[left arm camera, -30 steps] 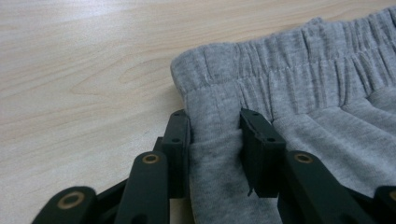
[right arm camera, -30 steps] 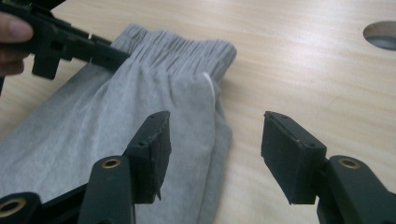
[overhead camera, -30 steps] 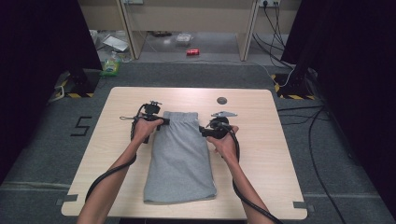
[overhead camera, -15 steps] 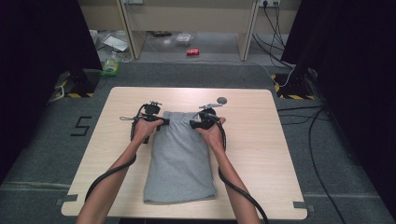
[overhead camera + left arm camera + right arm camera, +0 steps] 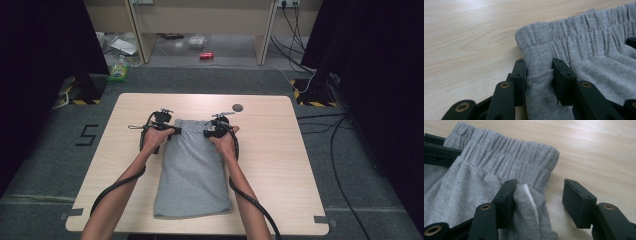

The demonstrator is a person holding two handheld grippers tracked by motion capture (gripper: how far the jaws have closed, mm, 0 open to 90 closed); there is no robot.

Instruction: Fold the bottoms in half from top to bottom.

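Now the folded grey jersey shorts with an elastic waistband (image 5: 192,170) lie in the middle of the frame on the light wooden tabletop (image 5: 285,150), waistband toward the top. At the waistband's left corner the left claw (image 5: 539,77) pinches a fold of the grey cloth between its pads. At the right corner the right claw (image 5: 537,200) has just been closing; one pad touches a raised fold with a white label, the other pad stands apart from it.

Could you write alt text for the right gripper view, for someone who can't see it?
Grey shorts with an elastic waistband lie on a wooden table; the right gripper has one jaw against a fabric fold, the other apart.
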